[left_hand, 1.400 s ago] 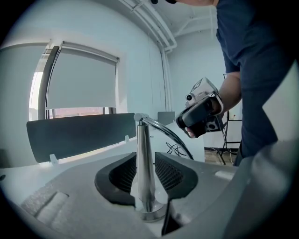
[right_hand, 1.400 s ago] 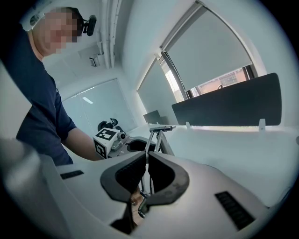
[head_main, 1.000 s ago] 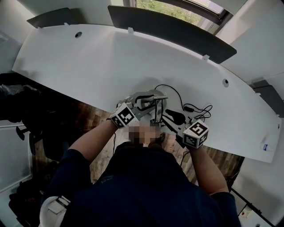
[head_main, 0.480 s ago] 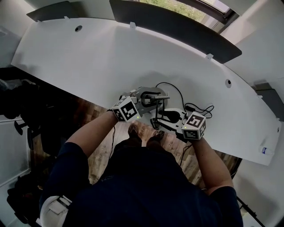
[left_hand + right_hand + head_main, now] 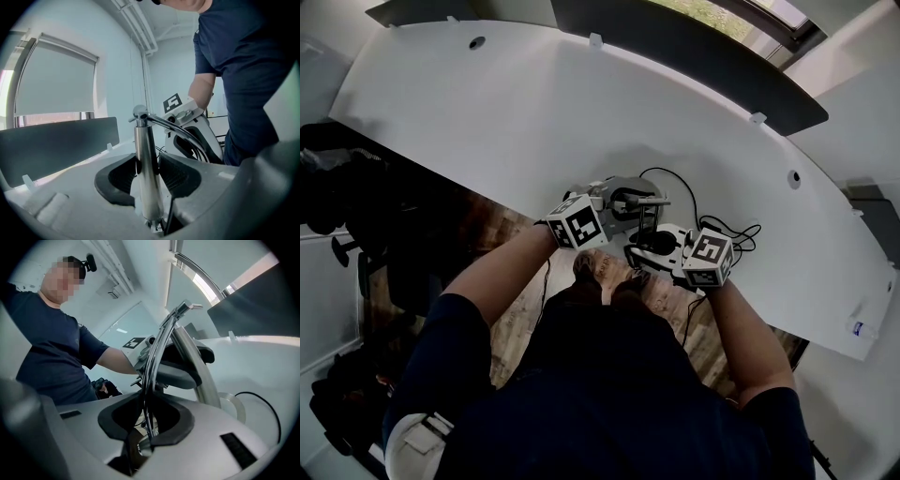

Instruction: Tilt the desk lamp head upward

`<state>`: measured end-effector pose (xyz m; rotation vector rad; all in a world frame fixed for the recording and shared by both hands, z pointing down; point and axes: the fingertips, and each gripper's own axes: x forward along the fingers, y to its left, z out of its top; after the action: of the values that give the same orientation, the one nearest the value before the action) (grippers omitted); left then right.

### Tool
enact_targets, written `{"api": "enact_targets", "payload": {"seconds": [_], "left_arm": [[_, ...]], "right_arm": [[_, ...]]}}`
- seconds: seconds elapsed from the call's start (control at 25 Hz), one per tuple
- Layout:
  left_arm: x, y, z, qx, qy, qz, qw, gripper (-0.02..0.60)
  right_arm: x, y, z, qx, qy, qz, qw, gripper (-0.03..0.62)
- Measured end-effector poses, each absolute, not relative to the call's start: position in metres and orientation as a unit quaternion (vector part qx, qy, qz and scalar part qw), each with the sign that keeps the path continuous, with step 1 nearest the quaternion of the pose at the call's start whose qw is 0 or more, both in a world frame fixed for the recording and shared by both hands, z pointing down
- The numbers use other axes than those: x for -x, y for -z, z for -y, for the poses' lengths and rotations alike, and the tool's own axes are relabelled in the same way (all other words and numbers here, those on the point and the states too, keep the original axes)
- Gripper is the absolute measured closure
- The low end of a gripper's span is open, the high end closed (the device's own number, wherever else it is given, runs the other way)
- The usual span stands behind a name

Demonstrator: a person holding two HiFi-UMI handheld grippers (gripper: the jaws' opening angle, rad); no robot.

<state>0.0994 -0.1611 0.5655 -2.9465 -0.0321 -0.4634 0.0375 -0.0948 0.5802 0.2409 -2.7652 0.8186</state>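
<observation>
The desk lamp stands near the front edge of the white desk point(image 5: 534, 122), with a round grey base point(image 5: 642, 187). My left gripper point(image 5: 623, 202) is shut on its upright silver pole point(image 5: 143, 159), the black pads pressing on both sides. From the pole's top joint a thin curved chrome head arm point(image 5: 157, 348) reaches toward me. That arm runs between the jaws of my right gripper point(image 5: 147, 423), which are closing; a gap still shows beside the arm. The right gripper point(image 5: 654, 246) sits just right of the left one.
A black cable point(image 5: 684, 202) loops from the lamp base across the desk to the right. A dark partition panel point(image 5: 694, 61) lines the desk's far edge. A small object point(image 5: 860, 329) lies at the far right edge. Wooden floor point(image 5: 534, 309) shows below the front edge.
The right gripper has moved left, in toward the lamp, and now has the thin head arm between its jaws. The left gripper has stayed on the pole.
</observation>
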Motion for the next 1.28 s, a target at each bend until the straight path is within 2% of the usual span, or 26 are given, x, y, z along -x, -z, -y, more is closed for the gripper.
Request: {"api": "enact_targets", "payload": {"seconds": [0.16,0.4,0.88,1.28], "left_arm": [[-0.102,-0.568,0.16,0.984,0.155,0.013,0.084,0.43],[-0.099,-0.571,0.159,0.987,0.139,0.023,0.083,0.43],[-0.1,-0.571,0.158,0.988,0.122,0.019,0.097,0.43],[-0.103,-0.572,0.157,0.986,0.128,0.016,0.106,0.43]], "right_arm": [[-0.037,-0.579,0.092,-0.072,-0.272,0.95,0.132,0.551],[-0.036,-0.573,0.085,-0.051,-0.308,0.936,0.159,0.556],[-0.044,-0.525,0.06,-0.005,-0.465,0.869,0.169,0.556],[-0.049,-0.47,0.066,0.016,-0.6,0.79,0.125,0.537]]}}
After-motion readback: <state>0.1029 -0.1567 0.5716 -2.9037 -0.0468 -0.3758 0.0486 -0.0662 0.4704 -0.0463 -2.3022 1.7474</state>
